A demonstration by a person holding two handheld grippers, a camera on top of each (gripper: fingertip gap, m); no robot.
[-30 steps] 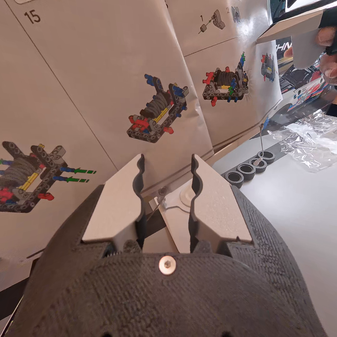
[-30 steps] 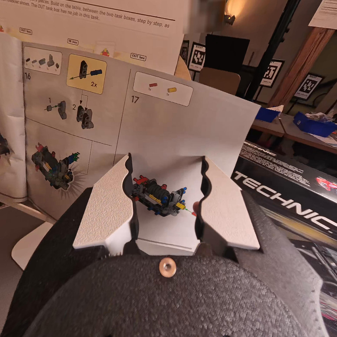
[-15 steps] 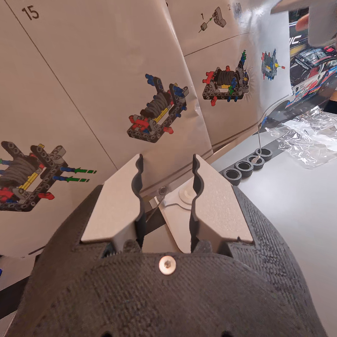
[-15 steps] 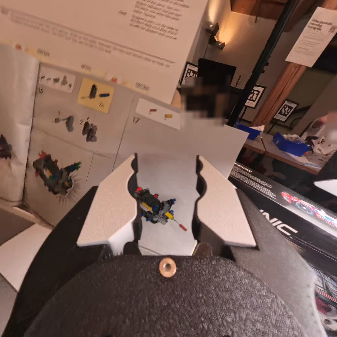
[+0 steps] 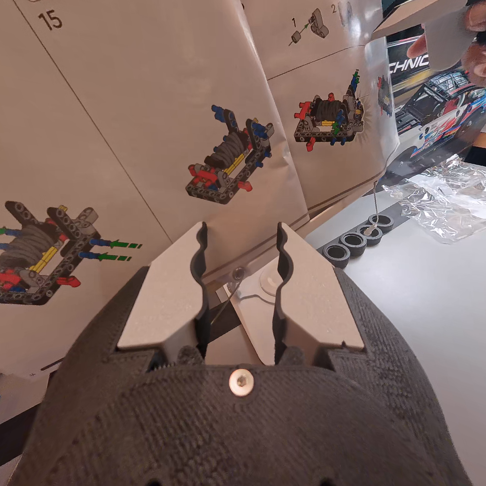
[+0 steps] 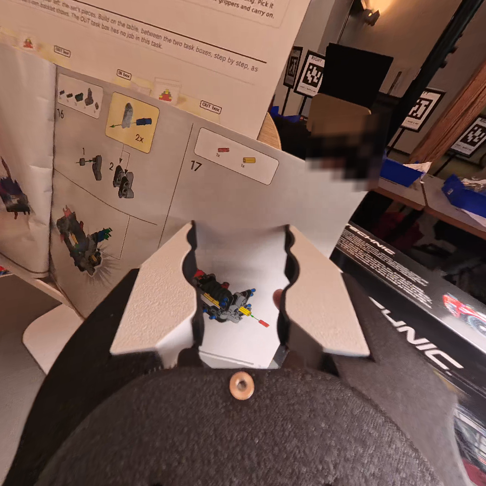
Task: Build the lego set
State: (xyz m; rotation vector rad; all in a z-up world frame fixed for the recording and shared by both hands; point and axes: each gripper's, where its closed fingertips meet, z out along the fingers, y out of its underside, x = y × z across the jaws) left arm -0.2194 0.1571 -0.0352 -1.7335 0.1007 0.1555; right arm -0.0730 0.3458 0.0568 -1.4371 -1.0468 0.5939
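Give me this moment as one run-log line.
left gripper: open, empty | right gripper: open, empty, facing instruction booklet | four tyres: untouched on table

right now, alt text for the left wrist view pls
The left hand-held gripper, open and empty, faces an open instruction booklet propped upright. To its right, four black tyres sit in a row on the white table, with a crumpled clear bag beyond them.
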